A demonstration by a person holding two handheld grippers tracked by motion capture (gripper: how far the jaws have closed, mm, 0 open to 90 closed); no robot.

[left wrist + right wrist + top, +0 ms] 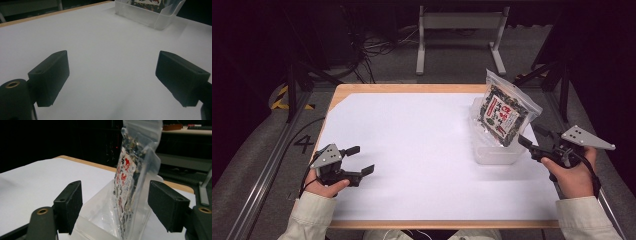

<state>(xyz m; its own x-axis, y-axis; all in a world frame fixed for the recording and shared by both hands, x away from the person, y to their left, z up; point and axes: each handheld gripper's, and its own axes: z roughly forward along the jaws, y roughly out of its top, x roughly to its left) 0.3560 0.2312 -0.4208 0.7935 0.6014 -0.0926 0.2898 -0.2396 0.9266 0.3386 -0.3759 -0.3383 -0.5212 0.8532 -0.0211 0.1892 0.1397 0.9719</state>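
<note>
A clear zip bag (pixel 504 110) with a dark printed snack pack inside stands upright in a clear plastic container (pixel 493 150) at the table's right side. My right gripper (pixel 530 135) is open just right of the container, level with the bag's lower edge. In the right gripper view the bag (pixel 132 170) rises between the spread jaws of that gripper (pixel 115 205), a little beyond them, and the container (pixel 97 212) sits below. My left gripper (pixel 362 160) is open over the white sheet at the near left, holding nothing. The left gripper view shows its jaws wide apart (pixel 112 77) and the container (pixel 150 17) far off.
A white sheet (pixel 412 140) covers most of the wooden table (pixel 412 88). Beyond the far edge stand a grey metal frame (pixel 459 35) and cables on the floor. Dark stands flank the table on both sides.
</note>
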